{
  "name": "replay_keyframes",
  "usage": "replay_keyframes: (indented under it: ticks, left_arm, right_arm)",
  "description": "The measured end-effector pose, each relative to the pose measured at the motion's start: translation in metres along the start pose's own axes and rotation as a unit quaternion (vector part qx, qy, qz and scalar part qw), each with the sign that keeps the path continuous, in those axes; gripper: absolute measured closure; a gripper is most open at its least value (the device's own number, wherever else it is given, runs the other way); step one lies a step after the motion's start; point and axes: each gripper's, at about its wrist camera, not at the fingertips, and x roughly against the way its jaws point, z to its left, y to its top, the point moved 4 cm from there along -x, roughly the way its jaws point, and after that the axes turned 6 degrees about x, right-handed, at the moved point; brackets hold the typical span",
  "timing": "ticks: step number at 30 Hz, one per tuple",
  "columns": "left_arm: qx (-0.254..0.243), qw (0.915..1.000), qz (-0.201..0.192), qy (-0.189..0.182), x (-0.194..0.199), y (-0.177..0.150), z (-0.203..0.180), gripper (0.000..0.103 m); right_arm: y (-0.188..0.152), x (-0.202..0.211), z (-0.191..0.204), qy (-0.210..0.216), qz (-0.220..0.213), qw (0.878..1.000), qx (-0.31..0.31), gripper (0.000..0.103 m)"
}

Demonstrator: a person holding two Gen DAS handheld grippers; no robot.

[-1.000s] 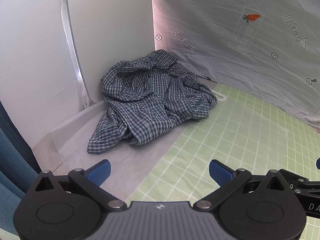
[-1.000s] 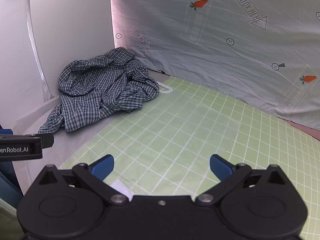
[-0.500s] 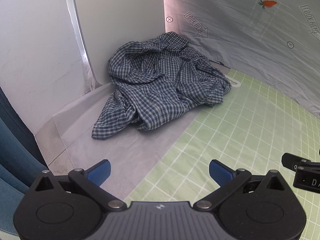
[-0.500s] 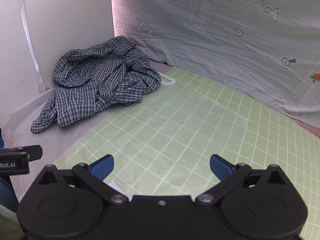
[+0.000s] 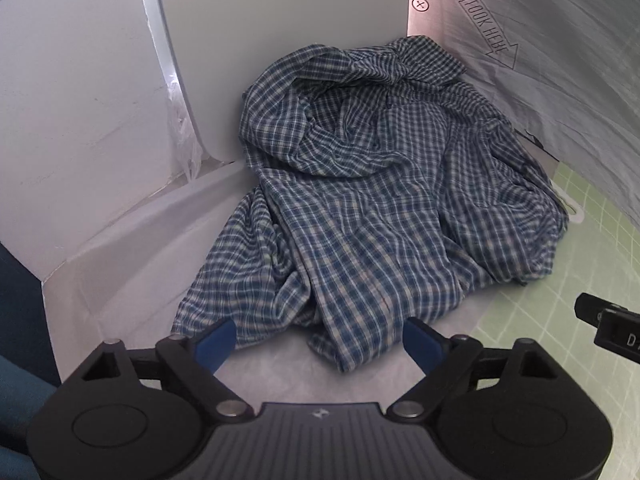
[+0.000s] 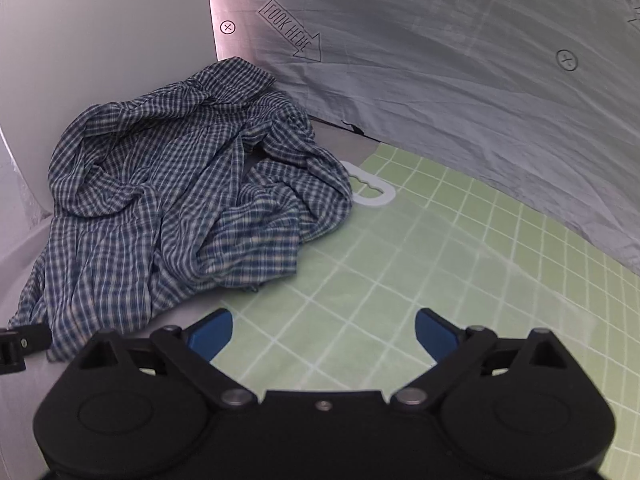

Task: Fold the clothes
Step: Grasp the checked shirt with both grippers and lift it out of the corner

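Both grippers have closed in on the plaid shirt (image 5: 372,200) over the last second; it now fills much more of each wrist view than before. The shirt lies crumpled in the corner where the white panel (image 5: 280,40) meets the grey printed backdrop sheet (image 6: 440,60), partly on bare white surface (image 5: 140,248), its far edge spilling onto the green grid mat (image 6: 400,260) and covering part of a white handle cutout (image 6: 372,192) in that mat.

Left gripper (image 5: 318,340): jaws apart, have just been narrowing, the shirt's near hem lying just ahead of and between the blue pads, not pinched.

Right gripper (image 6: 322,334): jaws wide apart, just narrowed slightly, nothing between them; it hangs over the mat, shirt off to its left.

Judgement: approach phase ending, first grasp imminent at the near hem. No folding yet; the shirt needs spreading flat first.
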Motion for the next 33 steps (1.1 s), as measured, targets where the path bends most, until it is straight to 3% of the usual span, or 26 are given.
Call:
replay_keyframes:
  ticks: [5,8,10,11,13,15,21,26,33]
  left_arm:
    - [0.008,0.9999,0.009,-0.003,-0.033,0.015,0.008,0.035]
    - [0.009,0.9997,0.019,-0.011,-0.049,0.019,0.008,0.052]
    - [0.012,0.9994,0.026,-0.017,-0.056,0.020,0.007,0.074]
    - [0.013,0.9994,0.026,-0.019,-0.057,0.020,0.008,0.087]
    - [0.013,0.9994,0.022,-0.022,-0.056,0.020,0.009,0.090]
    - [0.008,0.9994,0.017,-0.029,-0.052,0.020,0.010,0.096]
    - [-0.012,0.9982,0.006,-0.059,-0.032,0.015,0.021,0.098]
    - [-0.054,0.9941,0.003,-0.094,0.005,-0.015,-0.002,0.099]
    - [-0.125,0.9797,0.006,-0.157,0.067,-0.084,-0.062,0.099]
  right_arm:
    - [0.025,-0.034,0.027,0.040,-0.006,0.999,-0.015,0.012]
    - [0.030,-0.054,0.042,0.062,0.012,0.998,-0.018,0.016]
    - [0.030,-0.068,0.050,0.071,0.031,0.997,-0.022,0.040]
    - [0.029,-0.072,0.052,0.073,0.039,0.996,-0.025,0.063]
    - [0.026,-0.073,0.052,0.075,0.037,0.996,-0.027,0.069]
    - [0.023,-0.068,0.052,0.076,0.026,0.997,-0.020,0.092]
    - [0.016,-0.037,0.044,0.047,-0.002,0.999,-0.016,0.098]
    - [0.003,0.014,0.020,0.002,-0.027,0.999,-0.038,0.099]
    - [-0.074,0.102,-0.060,-0.074,-0.037,0.993,-0.084,0.099]
